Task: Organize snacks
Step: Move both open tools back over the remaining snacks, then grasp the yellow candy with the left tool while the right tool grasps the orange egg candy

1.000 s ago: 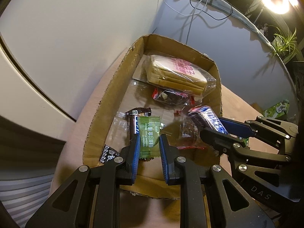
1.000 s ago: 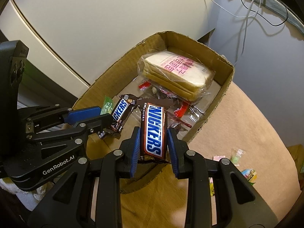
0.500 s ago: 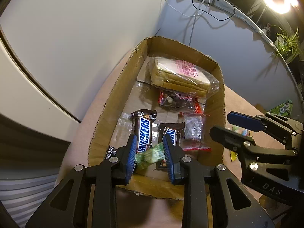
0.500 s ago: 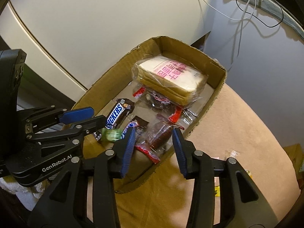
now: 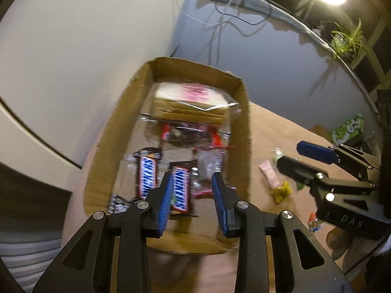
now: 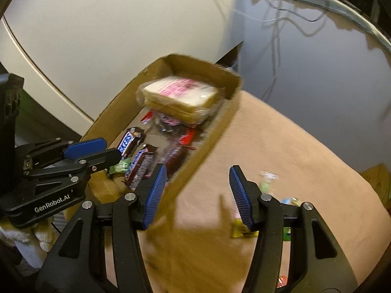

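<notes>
Left wrist view is looking down into a long cardboard box (image 5: 117, 131) sitting on a tan cloth-covered surface (image 5: 281, 131), its long axis running from near to far. Two Snickers bars are lying flat in the near half, side by side and both lengthwise with the box: the left Snickers bar (image 5: 146, 178) and the right Snickers bar (image 5: 180, 190), brown wrappers with blue lettering on a white band. A green candy packet is peeking out between them at the near end in the right wrist view (image 6: 119, 166). Just right of the bars a clear packet with red ends (image 5: 207, 168) is lying, and beyond it another red-and-clear packet (image 5: 188, 134). At the far end a bag of sliced bread (image 5: 193, 105), pink print on top, is lying across the box's width.

The left gripper (image 5: 193, 195) is hovering over the near end of the box, its blue-padded jaws having just been opening; they are standing apart with nothing pressed between them, the right Snickers bar showing below the gap. The right gripper (image 6: 195, 193) has also just been opening and its jaws are standing wide apart and empty, straddling the box's right wall and the cloth beside it.

On the cloth to the right of the box, loose sweets are lying scattered: a pink packet (image 5: 268, 175), a yellow wrapper (image 5: 281, 193) and a few more, too blurred to name.
</notes>
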A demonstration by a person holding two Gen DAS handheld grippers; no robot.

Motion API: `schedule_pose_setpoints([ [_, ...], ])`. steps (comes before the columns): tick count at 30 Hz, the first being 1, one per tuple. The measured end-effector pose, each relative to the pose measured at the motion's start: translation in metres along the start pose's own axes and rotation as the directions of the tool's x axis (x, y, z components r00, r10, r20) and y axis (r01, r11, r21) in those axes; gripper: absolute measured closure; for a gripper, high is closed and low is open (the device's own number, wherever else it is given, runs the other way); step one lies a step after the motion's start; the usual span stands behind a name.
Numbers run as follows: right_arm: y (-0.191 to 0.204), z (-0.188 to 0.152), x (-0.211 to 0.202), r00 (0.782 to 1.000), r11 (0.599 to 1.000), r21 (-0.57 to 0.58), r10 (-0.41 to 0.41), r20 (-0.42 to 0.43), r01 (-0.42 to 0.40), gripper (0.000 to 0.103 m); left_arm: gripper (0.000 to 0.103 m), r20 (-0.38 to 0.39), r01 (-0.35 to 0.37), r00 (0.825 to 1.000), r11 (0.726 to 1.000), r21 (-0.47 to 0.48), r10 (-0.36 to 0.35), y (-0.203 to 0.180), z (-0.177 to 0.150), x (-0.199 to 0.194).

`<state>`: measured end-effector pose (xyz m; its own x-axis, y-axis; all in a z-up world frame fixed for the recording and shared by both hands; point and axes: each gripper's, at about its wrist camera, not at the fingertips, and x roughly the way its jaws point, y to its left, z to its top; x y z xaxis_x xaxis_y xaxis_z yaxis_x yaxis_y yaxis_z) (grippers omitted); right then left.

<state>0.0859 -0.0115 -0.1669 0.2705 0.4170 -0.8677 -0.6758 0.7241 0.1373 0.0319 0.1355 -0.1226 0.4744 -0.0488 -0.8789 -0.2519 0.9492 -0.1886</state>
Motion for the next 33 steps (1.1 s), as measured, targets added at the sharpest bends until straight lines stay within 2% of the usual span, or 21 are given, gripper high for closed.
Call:
schedule_pose_setpoints([
  [3, -0.019, -0.009, -0.013, 0.999, 0.999, 0.037, -0.028, 0.028, 0.026, 0.044, 0.072, -0.003, 0.017, 1.0, 1.0, 0.026, -0.016, -0.014, 0.0, 0.0],
  [4, -0.03, -0.014, -0.018, 0.999, 0.997, 0.066, -0.033, 0.03, 0.031, 0.033, 0.072, -0.004, 0.022, 1.0, 0.999, 0.034, -0.022, -0.018, 0.0, -0.001],
  [6, -0.048, -0.022, -0.028, 0.999, 0.993, 0.114, -0.038, 0.038, 0.033, 0.026, 0.072, -0.01, 0.033, 0.999, 0.998, 0.053, -0.033, -0.027, 0.001, 0.0],
  [14, -0.107, -0.06, -0.056, 0.993, 0.964, 0.238, -0.114, -0.017, 0.115, 0.026, 0.072, -0.052, 0.09, 0.995, 0.988, 0.128, -0.084, -0.069, -0.003, 0.009],
  [20, -0.131, -0.097, -0.068, 0.99, 0.941, 0.309, -0.127, -0.06, 0.139, 0.026, 0.072, -0.099, 0.134, 0.988, 0.971, 0.197, -0.116, -0.101, -0.012, 0.021],
  [28, -0.127, -0.133, -0.066, 0.988, 0.935, 0.323, -0.12, -0.101, 0.147, 0.026, 0.072, -0.201, 0.186, 0.971, 0.938, 0.293, -0.13, -0.138, -0.022, 0.049],
  [33, -0.118, -0.148, -0.056, 0.986, 0.935, 0.321, -0.111, -0.128, 0.147, 0.027, 0.072, -0.23, 0.191, 0.967, 0.911, 0.366, -0.11, -0.163, -0.024, 0.066],
])
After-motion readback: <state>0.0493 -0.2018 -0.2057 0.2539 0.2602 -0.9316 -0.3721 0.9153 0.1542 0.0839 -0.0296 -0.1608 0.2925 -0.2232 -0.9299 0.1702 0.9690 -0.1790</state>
